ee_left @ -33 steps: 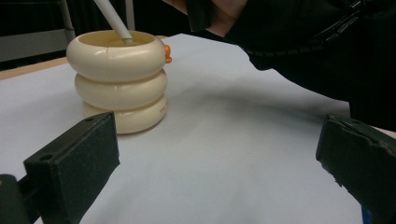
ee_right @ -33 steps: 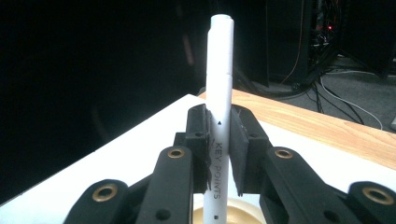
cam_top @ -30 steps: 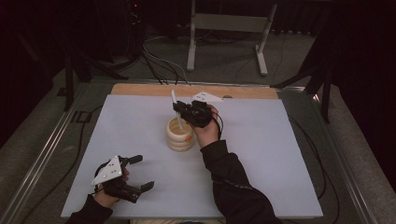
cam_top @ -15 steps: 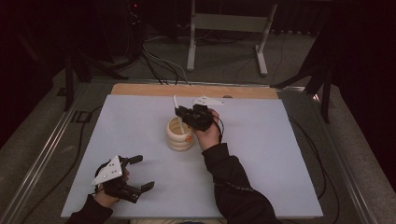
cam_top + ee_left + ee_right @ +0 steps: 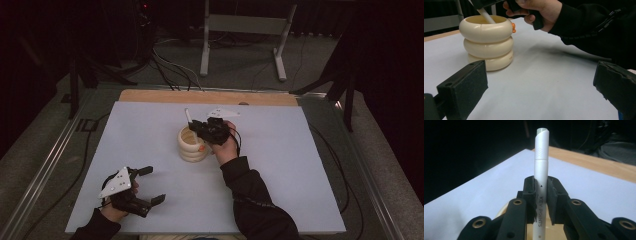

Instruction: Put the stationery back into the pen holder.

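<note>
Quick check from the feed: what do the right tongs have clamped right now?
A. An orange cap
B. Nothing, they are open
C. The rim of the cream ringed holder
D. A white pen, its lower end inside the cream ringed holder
D: in the right gripper view the right tongs are shut on the white pen, and the left gripper view shows its lower end inside the cream ringed holder.

I'm seeing a dim room: grey carpet [image 5: 240, 75] is lying beyond the white table [image 5: 300, 165], black cables [image 5: 170, 70] are trailing across it, and a grey metal stand [image 5: 245, 30] is standing farther back in darkness.
</note>
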Demonstrator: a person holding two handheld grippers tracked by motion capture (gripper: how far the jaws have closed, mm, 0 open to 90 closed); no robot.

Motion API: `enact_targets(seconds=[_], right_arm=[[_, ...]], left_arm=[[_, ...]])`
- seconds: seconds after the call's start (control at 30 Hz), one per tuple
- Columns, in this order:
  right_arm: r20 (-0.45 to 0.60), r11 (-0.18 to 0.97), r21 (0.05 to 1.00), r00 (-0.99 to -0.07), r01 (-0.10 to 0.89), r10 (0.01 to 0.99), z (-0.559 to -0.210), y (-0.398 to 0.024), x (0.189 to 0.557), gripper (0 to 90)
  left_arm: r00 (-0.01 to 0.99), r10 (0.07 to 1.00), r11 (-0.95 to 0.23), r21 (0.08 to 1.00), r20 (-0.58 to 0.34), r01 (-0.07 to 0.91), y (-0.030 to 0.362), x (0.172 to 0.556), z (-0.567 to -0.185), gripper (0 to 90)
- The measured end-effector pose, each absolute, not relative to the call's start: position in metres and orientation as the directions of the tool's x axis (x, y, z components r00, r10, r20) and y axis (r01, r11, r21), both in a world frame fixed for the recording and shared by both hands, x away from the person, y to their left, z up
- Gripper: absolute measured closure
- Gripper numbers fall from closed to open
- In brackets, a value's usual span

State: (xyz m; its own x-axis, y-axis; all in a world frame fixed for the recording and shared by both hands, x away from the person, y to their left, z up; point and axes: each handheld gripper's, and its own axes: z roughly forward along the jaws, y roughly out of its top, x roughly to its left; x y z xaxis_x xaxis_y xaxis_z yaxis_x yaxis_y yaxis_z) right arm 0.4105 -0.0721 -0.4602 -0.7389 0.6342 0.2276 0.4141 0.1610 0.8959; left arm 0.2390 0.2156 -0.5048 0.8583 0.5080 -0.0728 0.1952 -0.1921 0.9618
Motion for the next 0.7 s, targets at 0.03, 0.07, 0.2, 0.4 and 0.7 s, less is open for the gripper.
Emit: enact_targets(seconds=[0.03,0.07,0.2,0.4,0.7], right_arm=[[0.228,0.161,0.896,-0.739,0.414,0.634,-0.460,-0.072,0.410,77.4],[0.235,0.159,0.892,-0.736,0.422,0.635,-0.461,-0.072,0.410,77.3],[0.232,0.159,0.894,-0.735,0.420,0.637,-0.458,-0.072,0.410,76.7],[0.191,0.177,0.900,-0.725,0.399,0.662,-0.448,-0.066,0.407,32.1],[0.181,0.201,0.893,-0.732,0.402,0.657,-0.440,-0.068,0.405,21.8]], left_arm=[[0.858,0.508,-0.192,0.962,-0.073,0.195,0.216,0.239,-0.505,0.0],[0.858,0.508,-0.193,0.962,-0.072,0.195,0.216,0.239,-0.505,0.0],[0.859,0.508,-0.194,0.961,-0.072,0.195,0.216,0.239,-0.505,0.0],[0.859,0.508,-0.193,0.962,-0.073,0.196,0.216,0.239,-0.505,0.0],[0.859,0.507,-0.197,0.961,-0.071,0.196,0.216,0.239,-0.505,0.0]])
